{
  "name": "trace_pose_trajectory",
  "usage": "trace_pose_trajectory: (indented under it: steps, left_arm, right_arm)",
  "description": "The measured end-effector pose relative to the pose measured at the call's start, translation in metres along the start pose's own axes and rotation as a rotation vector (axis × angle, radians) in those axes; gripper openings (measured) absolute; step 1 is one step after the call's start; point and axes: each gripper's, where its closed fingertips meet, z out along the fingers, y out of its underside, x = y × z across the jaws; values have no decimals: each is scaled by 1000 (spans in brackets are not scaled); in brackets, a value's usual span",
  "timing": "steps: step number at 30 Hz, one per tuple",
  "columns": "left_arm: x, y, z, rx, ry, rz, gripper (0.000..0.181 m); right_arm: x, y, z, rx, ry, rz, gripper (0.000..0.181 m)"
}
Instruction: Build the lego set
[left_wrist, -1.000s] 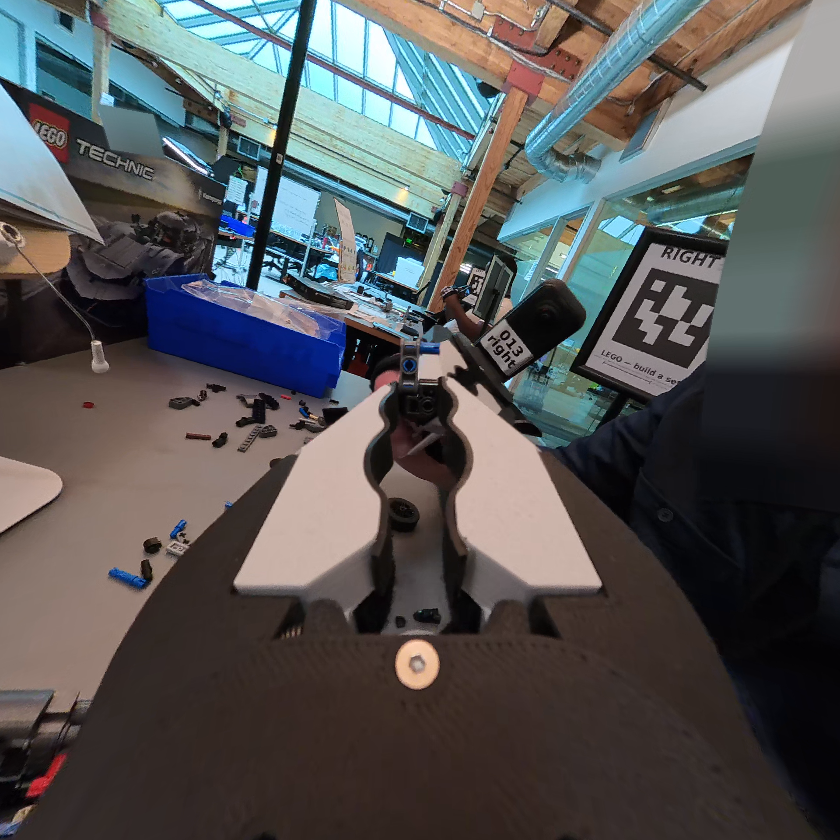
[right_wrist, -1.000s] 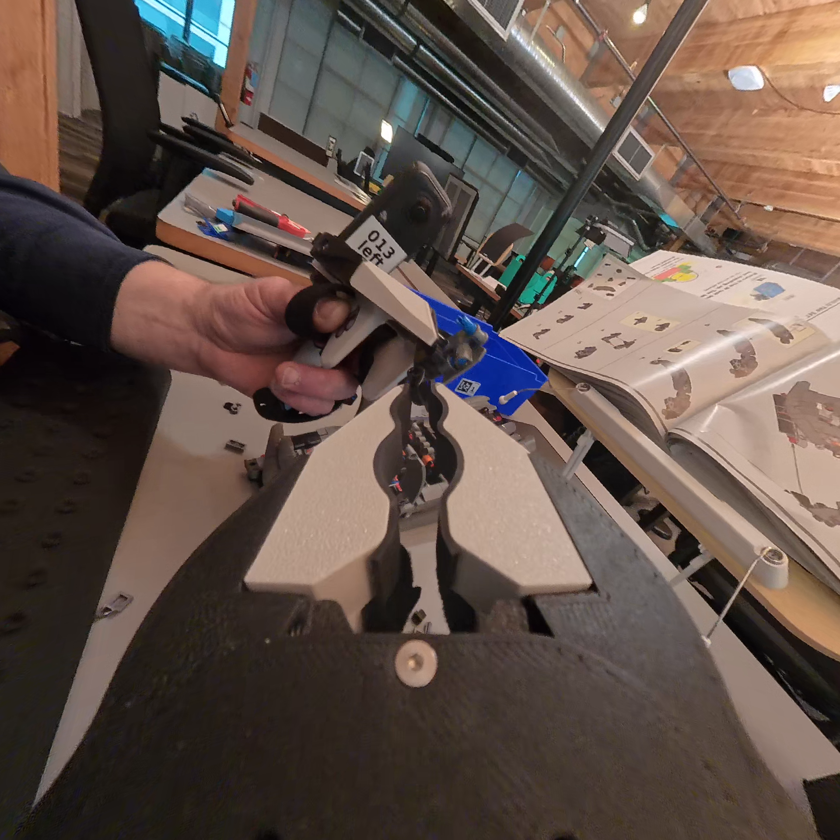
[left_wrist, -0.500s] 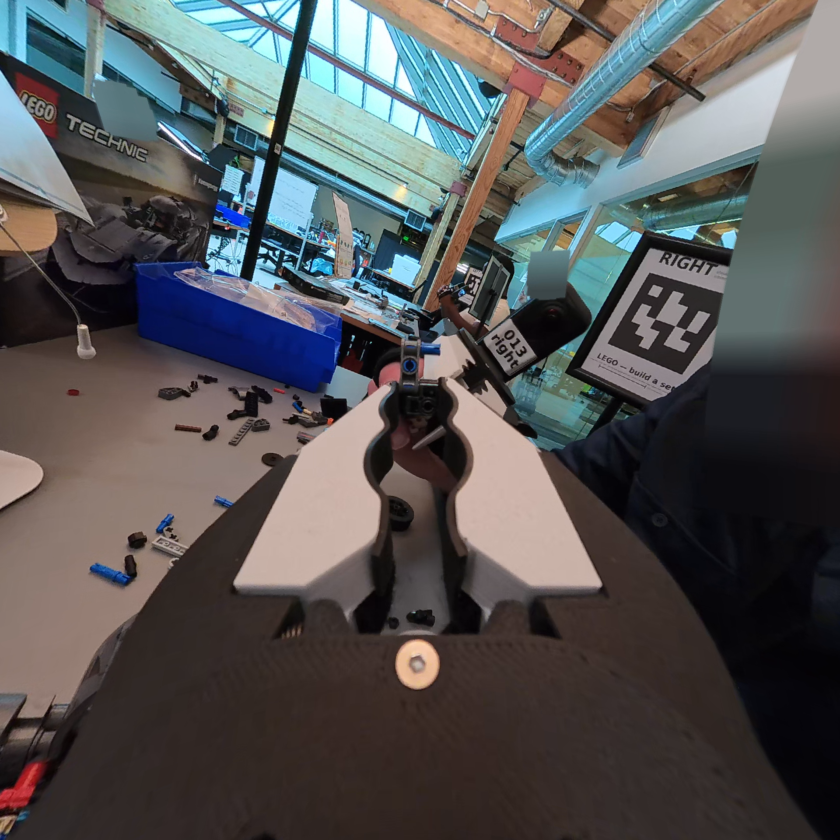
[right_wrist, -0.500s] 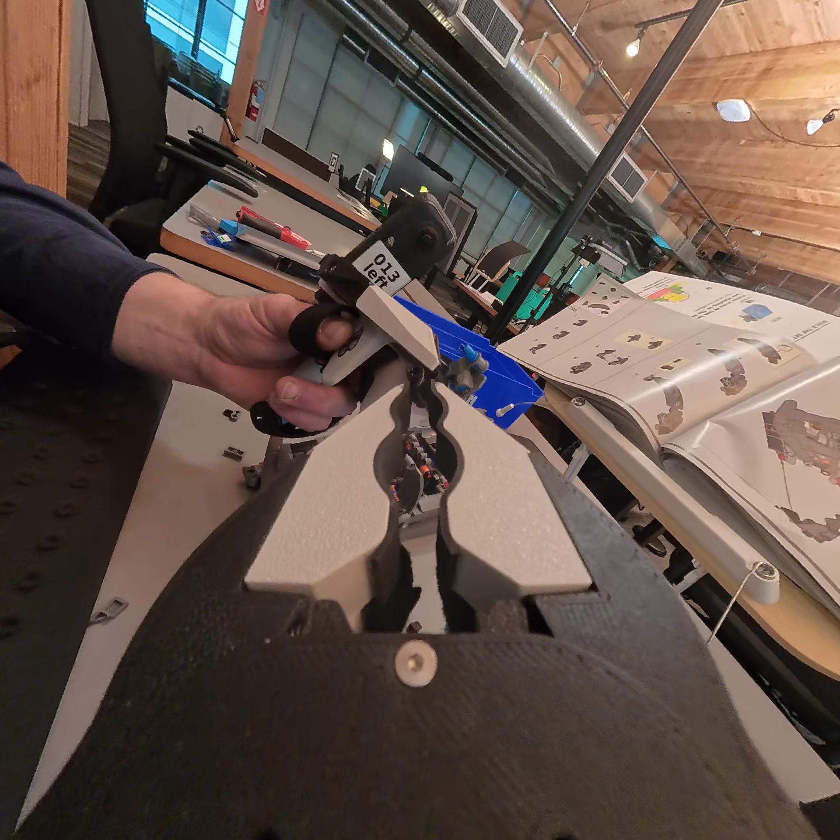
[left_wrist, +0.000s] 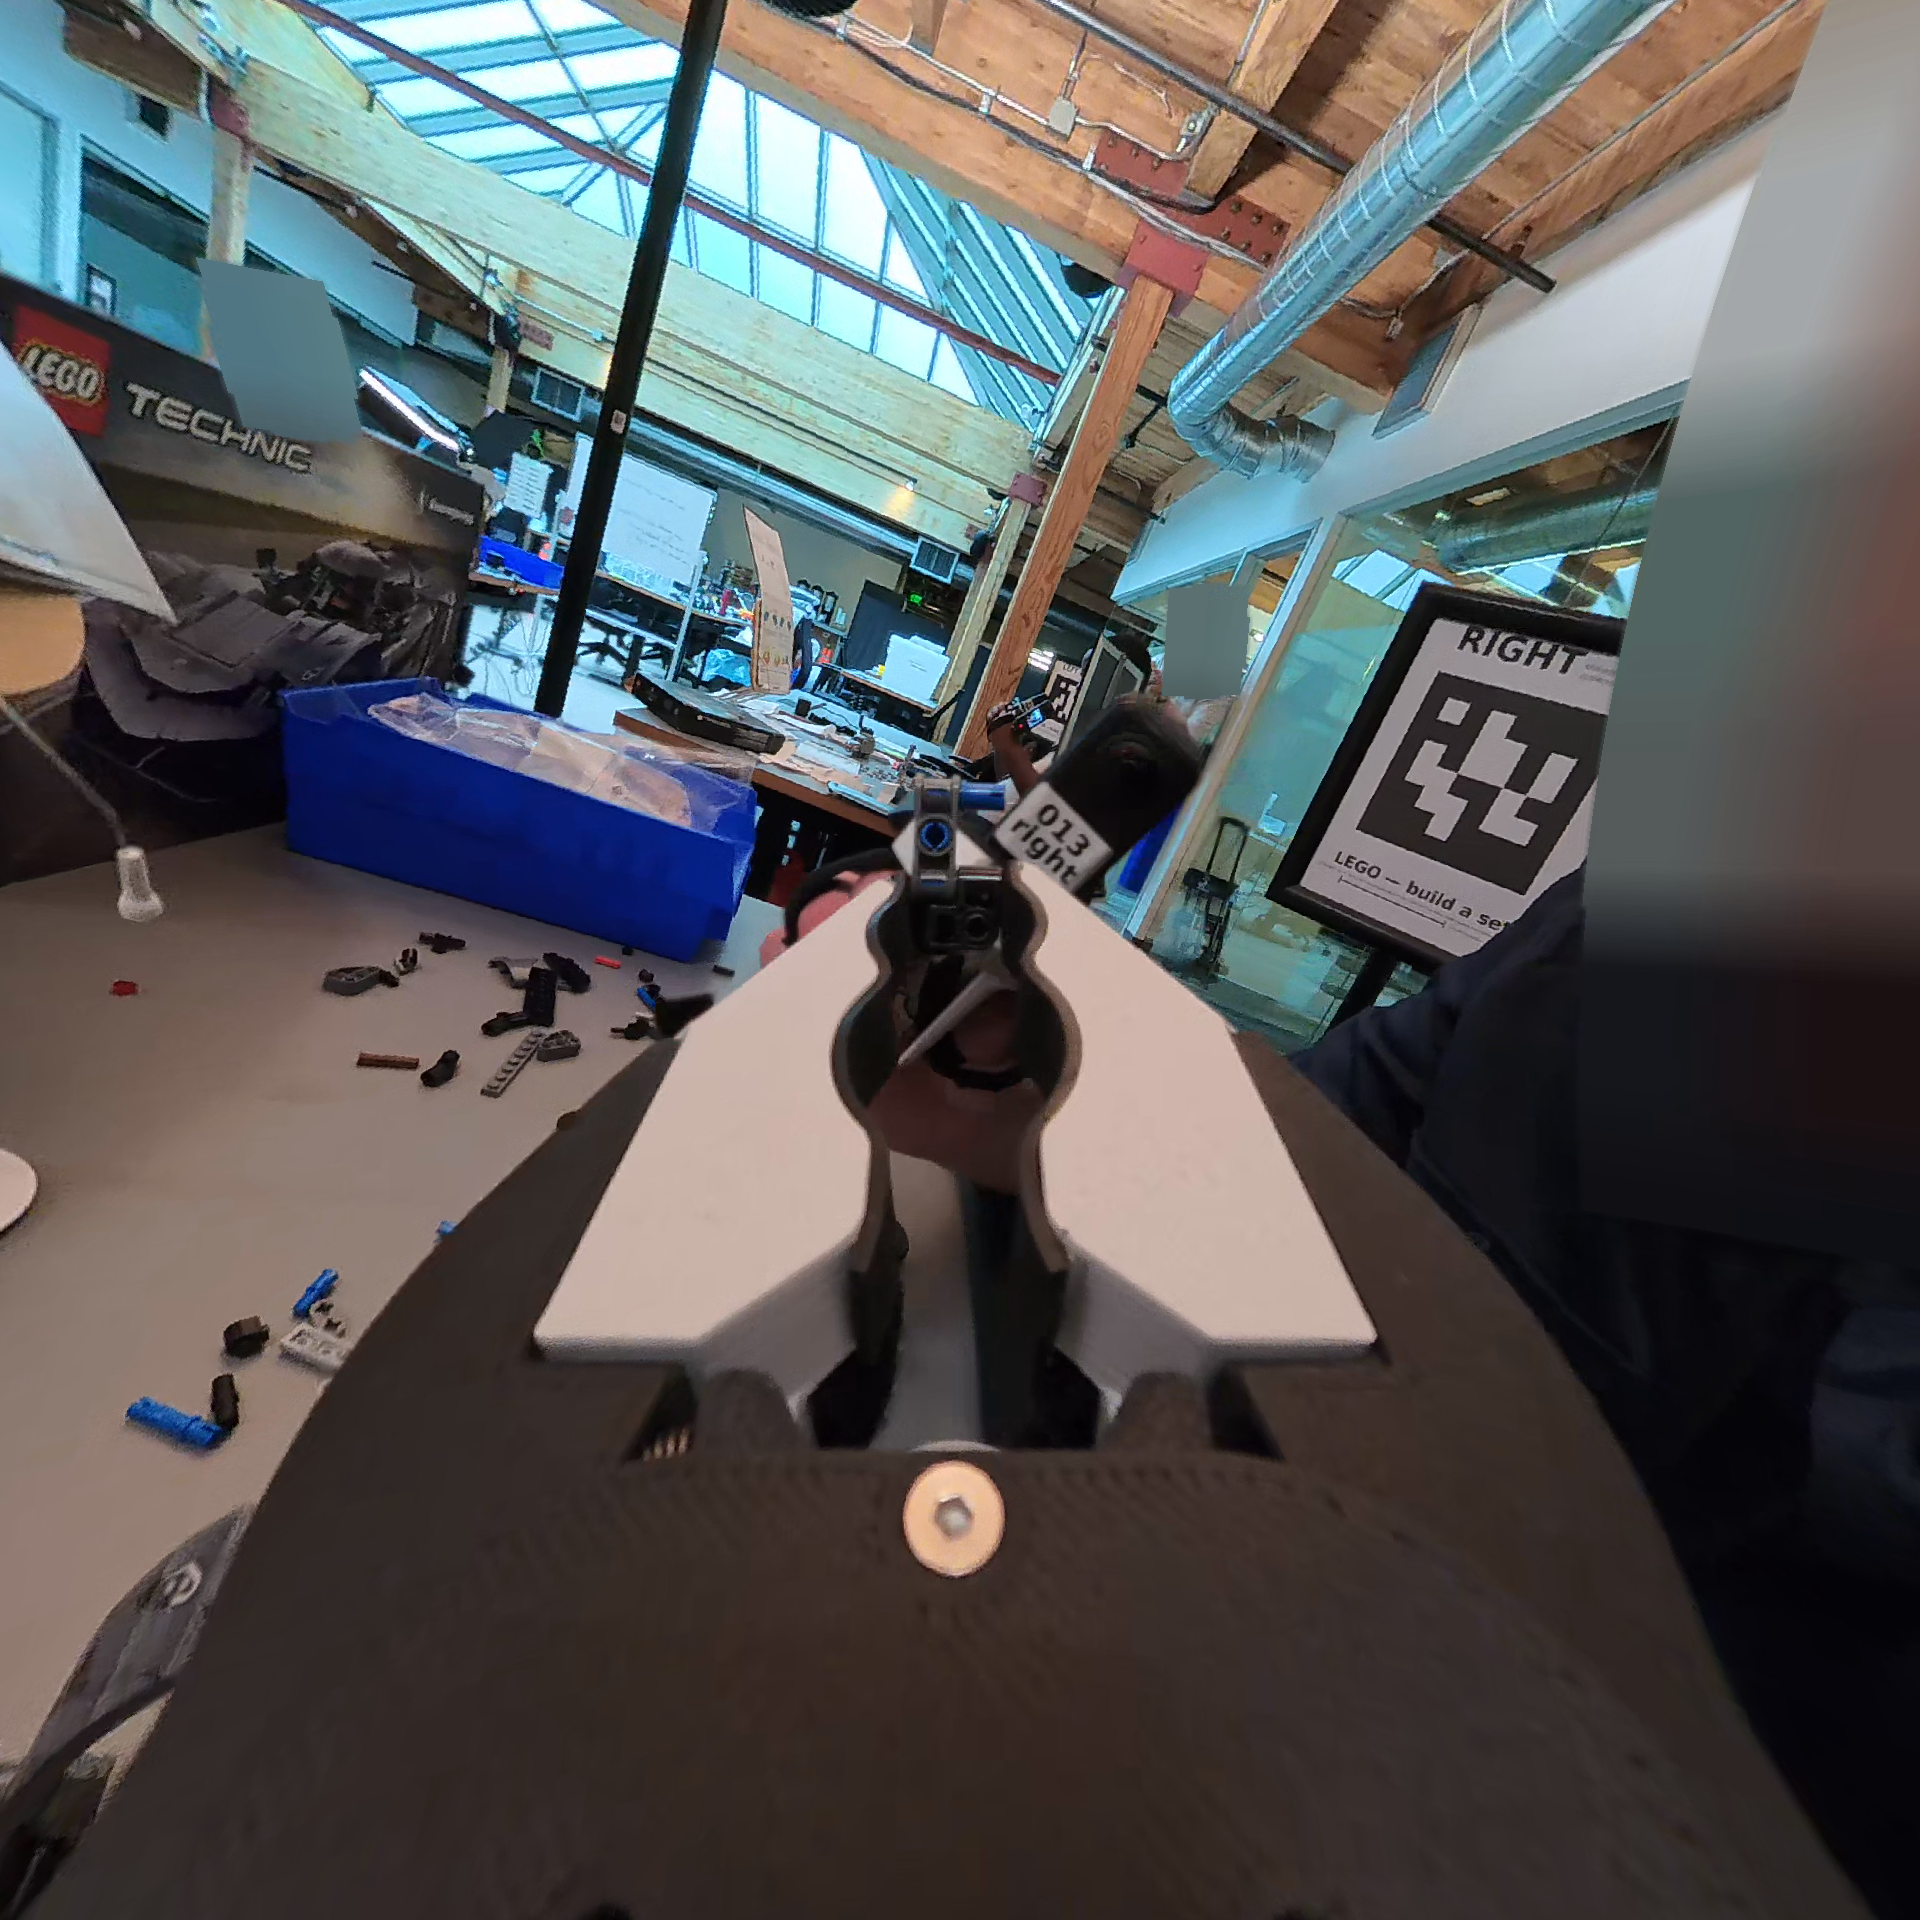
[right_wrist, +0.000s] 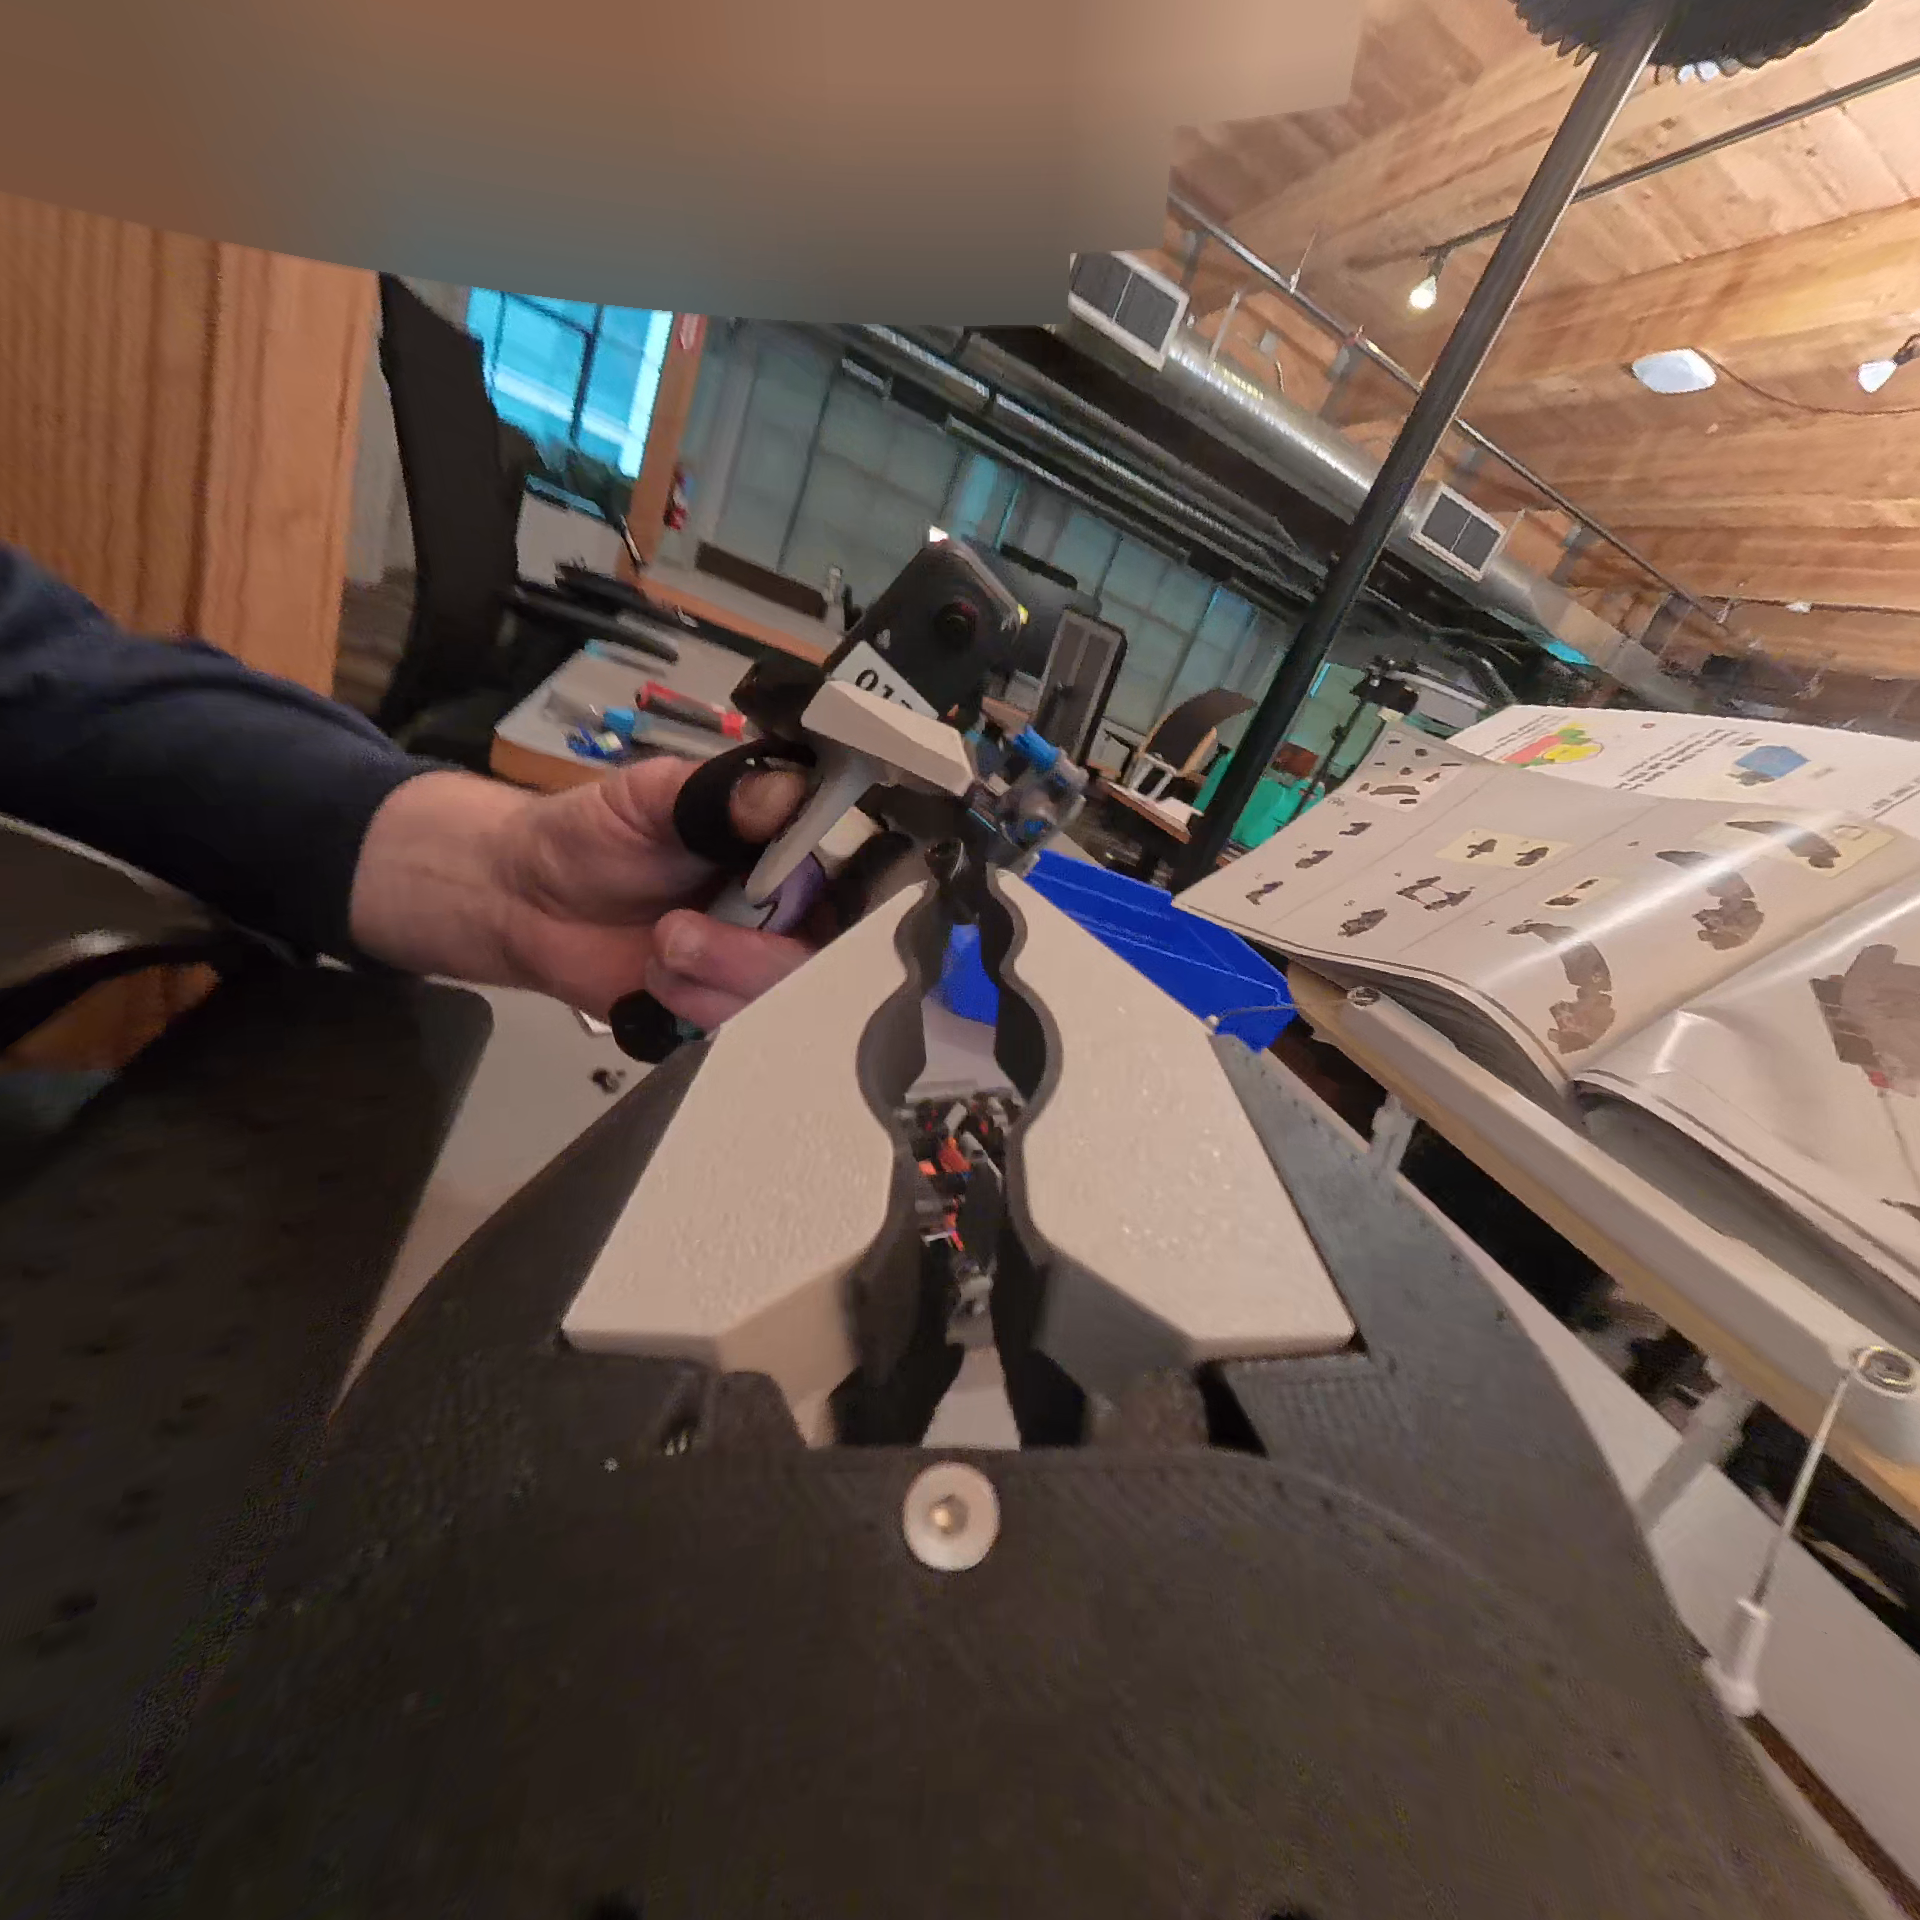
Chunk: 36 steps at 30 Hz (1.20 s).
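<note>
My left gripper is clamped on a small grey-and-blue lego assembly, held up in the air above the grey table. My right gripper meets it tip to tip, its fingers pinched together on the assembly's lower dark part, while loose lego pieces lie scattered before the blue bin.

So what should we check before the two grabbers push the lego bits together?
1. Left gripper shut on the small grey and blue lego assembly: ok.
2. Right gripper holding a piece: its tips pinch something small and dark, but what it is: cannot tell.
3. Both grippers raised off the grey table, tips close together: ok.
4. Piece lined up with the assembly's hole: cannot tell.
5. Instruction book open for checking: ok.
</note>
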Motion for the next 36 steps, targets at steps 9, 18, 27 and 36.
trace_pose_trajectory:
  steps: [9,18,27,36]
  left_arm:
    - [12,-7,8,27,-9,18,13]
    - [11,-7,8,38,-30,18,13]
    - [12,-8,9,51,-24,-3,13]
    - [13,-8,8,66,-11,-20,13]
  right_arm:
    - [-2,-8,0,62,-27,19,3]
    - [-2,-16,-3,105,-37,40,4]
    - [-3,-20,-5,119,-51,44,4]
    - [-6,-16,-1,52,-17,-72,4]
